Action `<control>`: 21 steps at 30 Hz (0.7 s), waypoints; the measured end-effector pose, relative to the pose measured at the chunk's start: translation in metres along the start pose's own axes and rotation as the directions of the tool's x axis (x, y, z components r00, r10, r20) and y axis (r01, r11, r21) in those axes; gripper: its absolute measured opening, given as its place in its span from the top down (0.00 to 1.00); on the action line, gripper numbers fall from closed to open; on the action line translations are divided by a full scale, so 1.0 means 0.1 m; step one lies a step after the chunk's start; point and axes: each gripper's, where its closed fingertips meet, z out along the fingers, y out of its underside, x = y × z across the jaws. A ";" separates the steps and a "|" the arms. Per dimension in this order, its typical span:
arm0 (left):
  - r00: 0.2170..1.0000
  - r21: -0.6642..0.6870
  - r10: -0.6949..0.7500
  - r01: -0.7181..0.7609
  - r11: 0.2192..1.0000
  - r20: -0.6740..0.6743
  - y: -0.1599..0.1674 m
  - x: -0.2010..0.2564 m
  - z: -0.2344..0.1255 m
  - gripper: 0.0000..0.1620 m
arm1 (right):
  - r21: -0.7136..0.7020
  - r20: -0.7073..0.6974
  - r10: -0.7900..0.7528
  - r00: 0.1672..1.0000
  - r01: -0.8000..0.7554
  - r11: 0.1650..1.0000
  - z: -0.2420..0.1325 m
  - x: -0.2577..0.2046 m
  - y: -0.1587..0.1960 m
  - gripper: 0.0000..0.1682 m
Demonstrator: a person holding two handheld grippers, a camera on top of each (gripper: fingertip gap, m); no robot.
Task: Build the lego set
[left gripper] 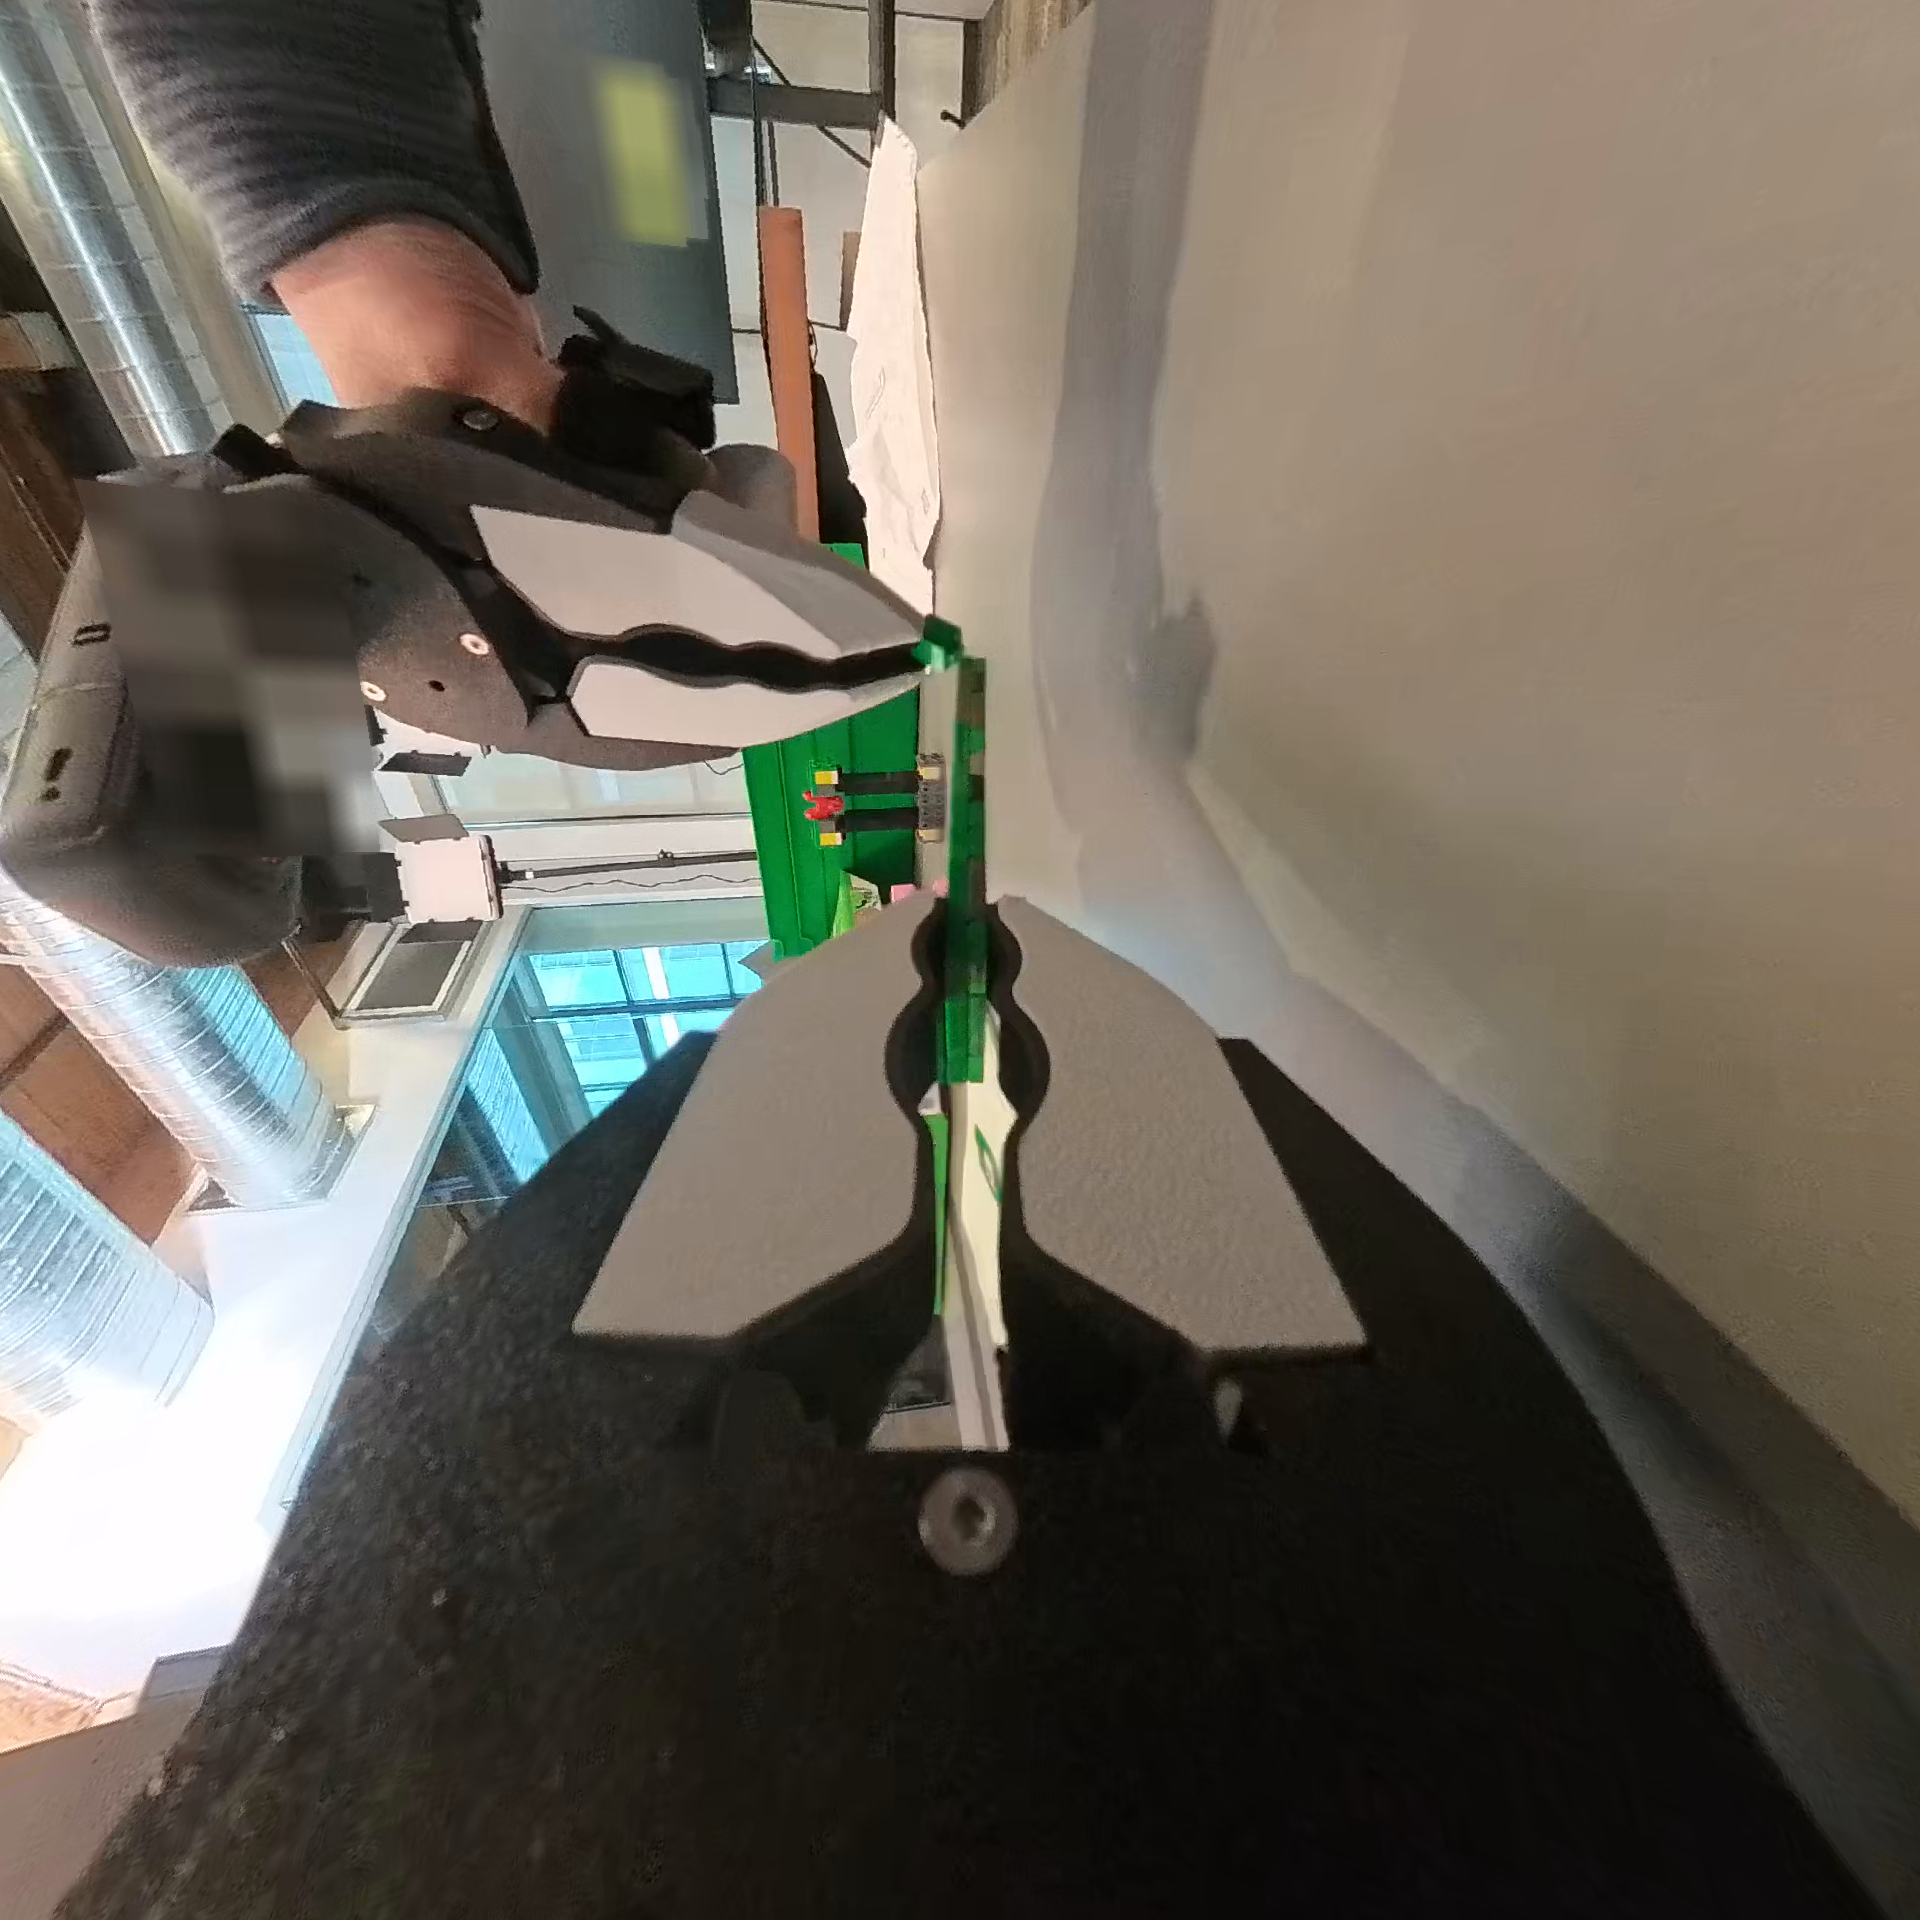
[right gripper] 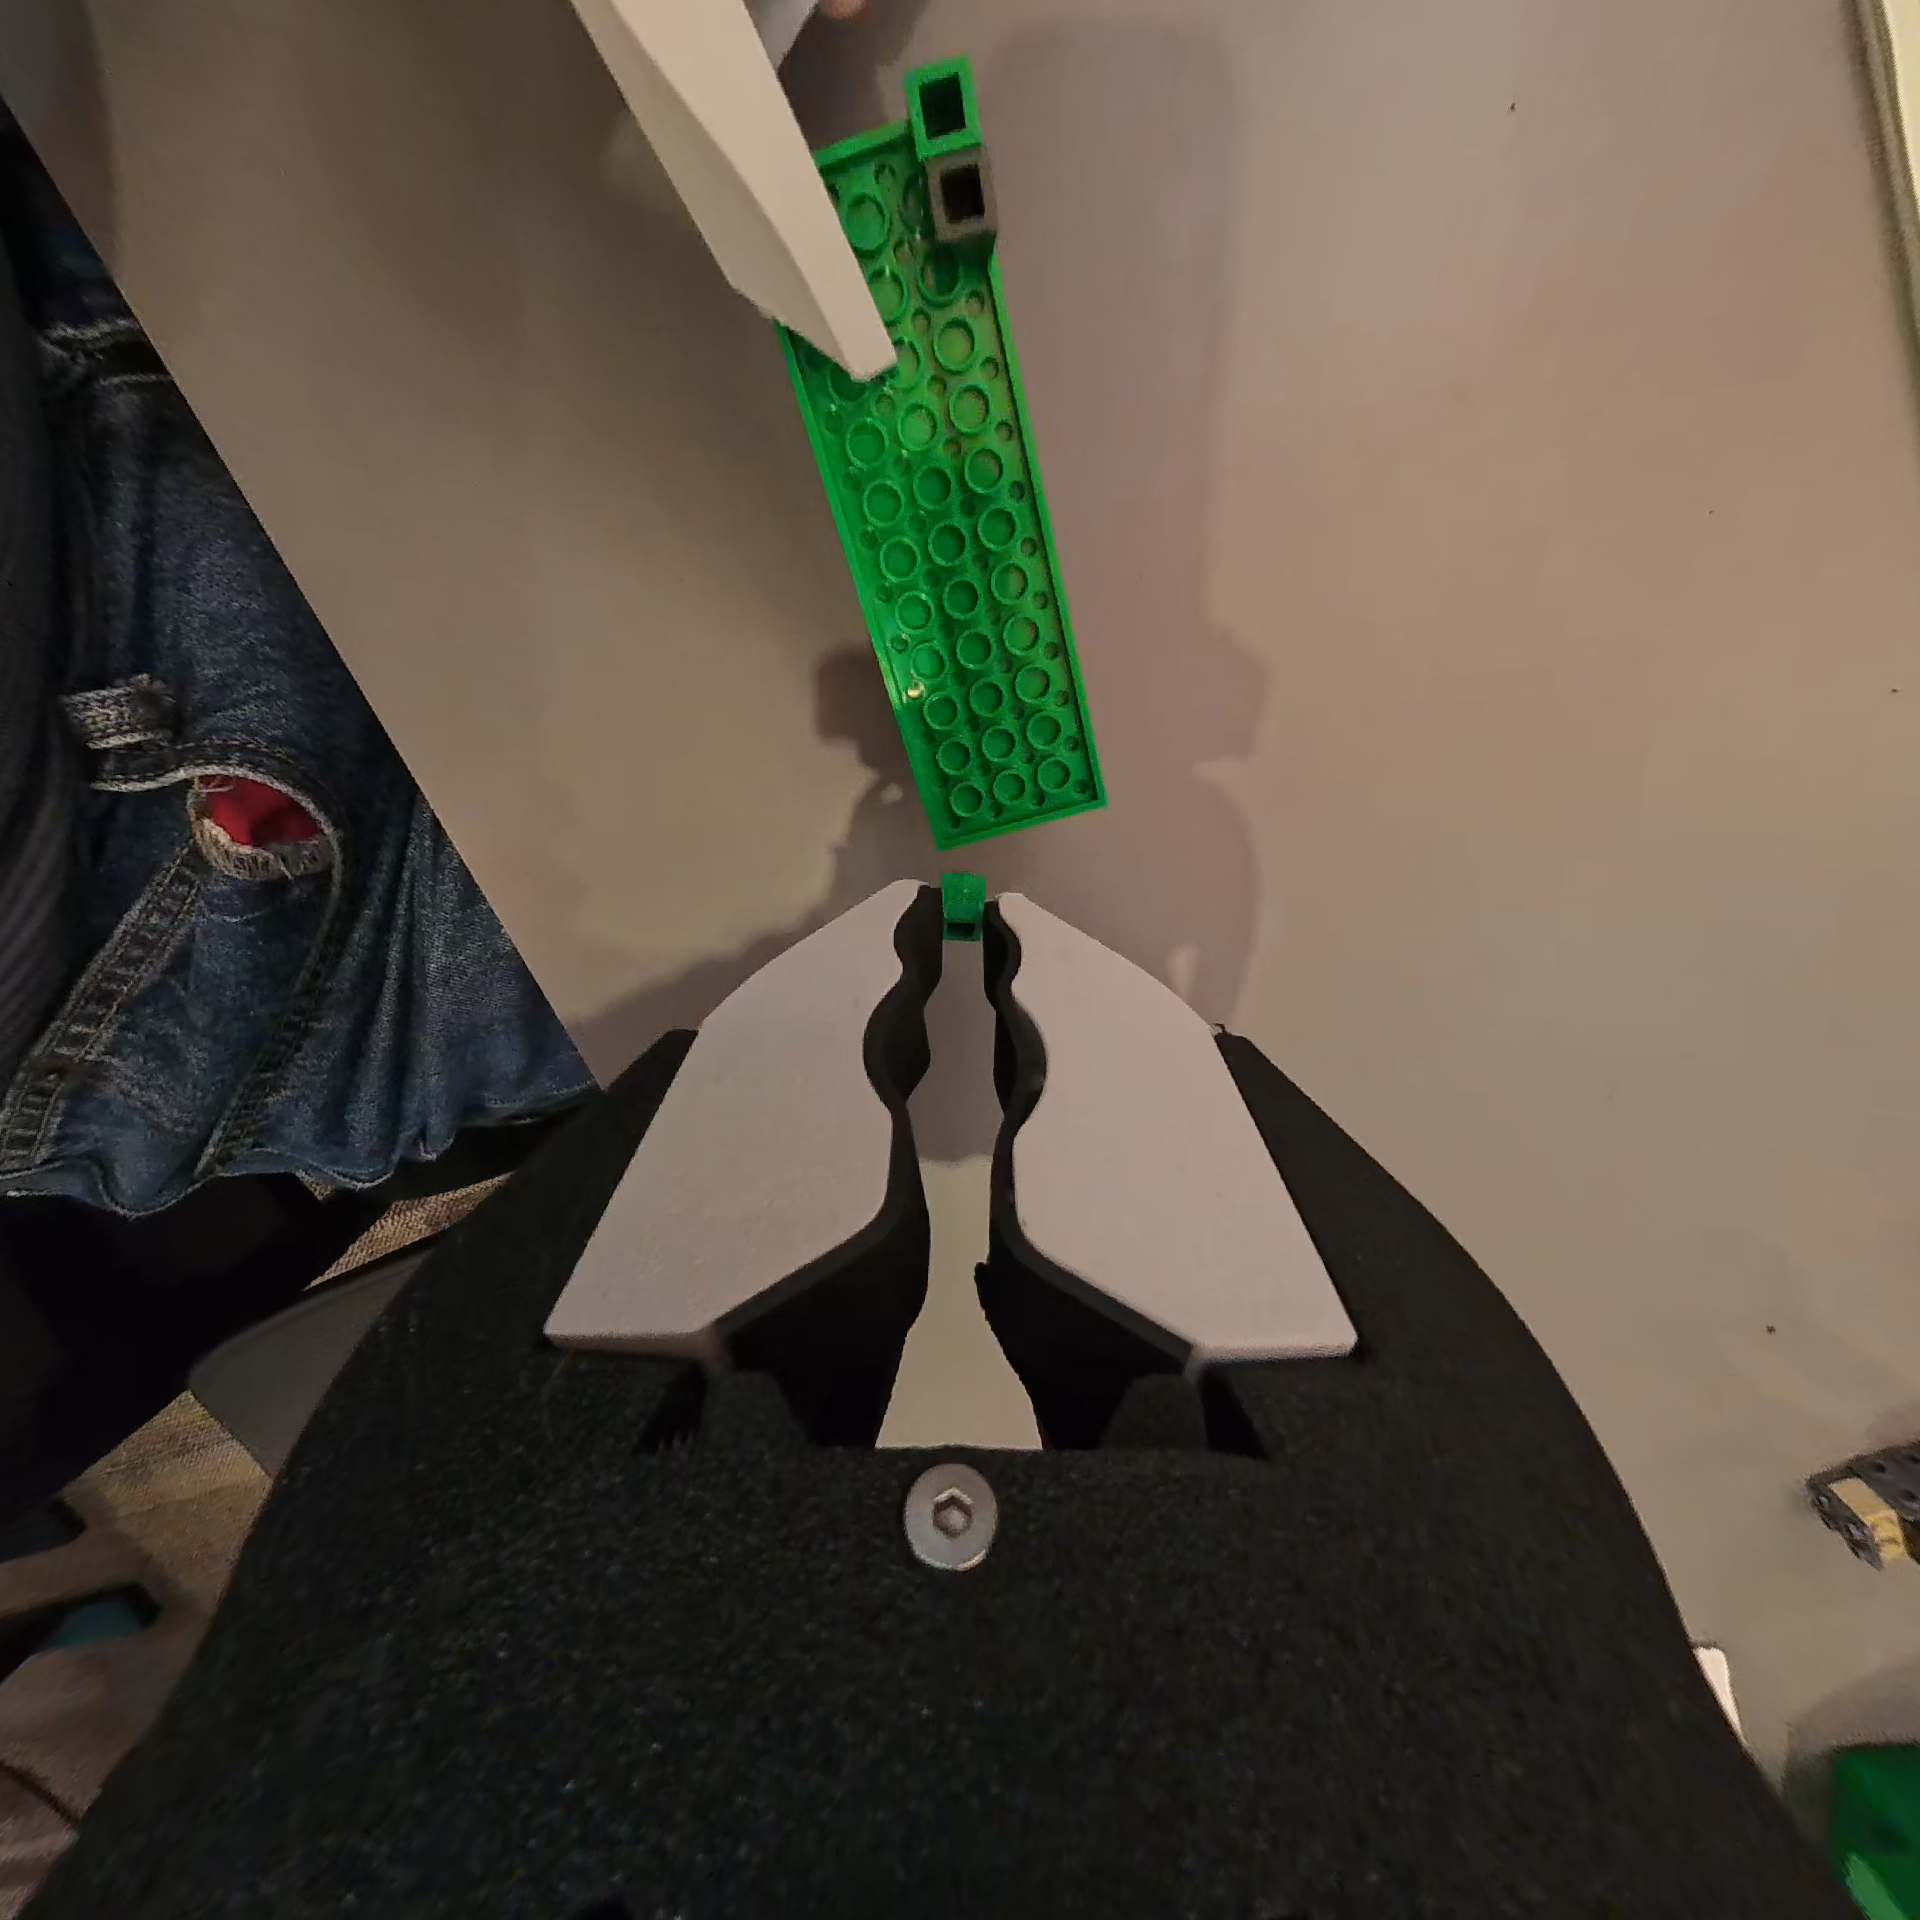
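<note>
My left gripper (left gripper: pixel 961 920) is shut on a long green plate (left gripper: pixel 964 790), held edge-on above the white table (left gripper: pixel 1455 520). In the right wrist view the plate (right gripper: pixel 956 540) shows its underside, with a left finger (right gripper: pixel 769 229) on its far part. A small green brick (right gripper: pixel 943 109) and a grey brick (right gripper: pixel 964 203) sit at its far end. My right gripper (right gripper: pixel 961 920) is shut on a small green brick (right gripper: pixel 962 891), held just short of the plate's near end. In the left wrist view the right gripper (left gripper: pixel 923 652) holds that brick (left gripper: pixel 940 636) at the plate's tip.
A green box (left gripper: pixel 795 831) and small black, yellow and red pieces (left gripper: pixel 862 802) lie beyond the plate, with white papers (left gripper: pixel 894 364) farther off. The table edge (right gripper: pixel 343 665) runs diagonally; a person's jeans (right gripper: pixel 208 883) are beside it. A dark brick (right gripper: pixel 1881 1517) lies at the right. Left tips to right tips: about 8 cm.
</note>
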 end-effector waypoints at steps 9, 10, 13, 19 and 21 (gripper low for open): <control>1.000 0.011 -0.001 0.001 1.000 0.013 -0.02 -0.02 -0.01 0.97 | -0.007 0.010 -0.022 1.000 0.022 1.000 0.05 -0.04 -0.03 0.96; 1.000 0.012 -0.002 0.002 1.000 0.012 -0.02 -0.02 -0.01 0.97 | -0.007 0.009 -0.023 1.000 0.023 1.000 0.05 -0.04 -0.03 0.96; 1.000 0.014 -0.003 0.003 1.000 0.011 -0.02 -0.02 -0.01 0.97 | -0.002 0.010 -0.017 1.000 0.017 1.000 0.05 -0.04 -0.03 0.96; 1.000 0.017 -0.001 0.001 1.000 0.005 -0.02 -0.01 0.00 0.97 | 0.008 0.009 -0.010 1.000 0.010 1.000 0.06 -0.05 -0.03 0.96; 1.000 0.018 0.000 0.000 1.000 0.001 -0.03 0.00 0.00 0.97 | 0.010 0.009 -0.009 1.000 0.008 1.000 0.07 -0.05 -0.02 0.96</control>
